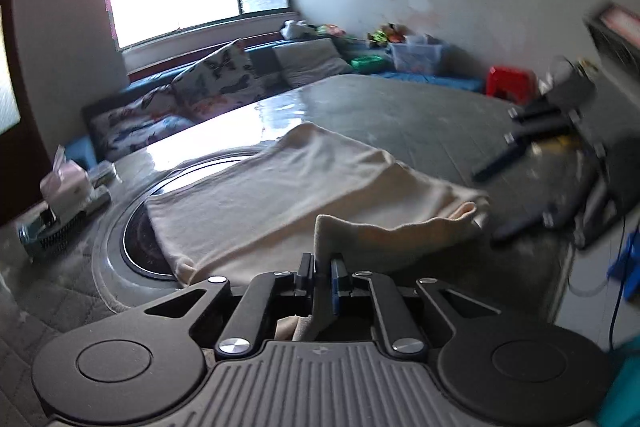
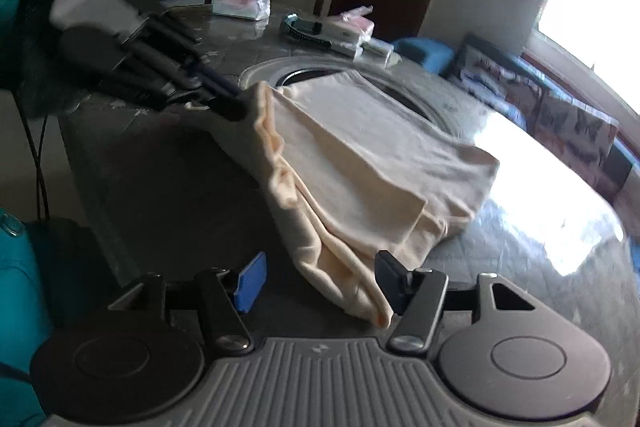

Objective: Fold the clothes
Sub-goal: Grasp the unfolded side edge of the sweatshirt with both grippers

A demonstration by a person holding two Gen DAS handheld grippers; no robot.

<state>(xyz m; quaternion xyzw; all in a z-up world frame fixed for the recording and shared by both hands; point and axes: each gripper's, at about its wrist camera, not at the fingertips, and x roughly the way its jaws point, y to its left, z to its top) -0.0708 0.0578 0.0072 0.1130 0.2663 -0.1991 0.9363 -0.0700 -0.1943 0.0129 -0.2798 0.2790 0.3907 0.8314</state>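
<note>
Now my left gripper [image 1: 321, 267] is clamped on a raised fold of the cream garment [image 1: 288, 183], which lies folded on the grey table [image 1: 420, 107]; my right gripper [image 2: 320, 281] stands wide, the cloth's near corner between its pads [image 2: 251, 281], ungripped

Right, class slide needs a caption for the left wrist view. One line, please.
Left gripper shut on an edge of the cream garment lying on the grey table.
</note>
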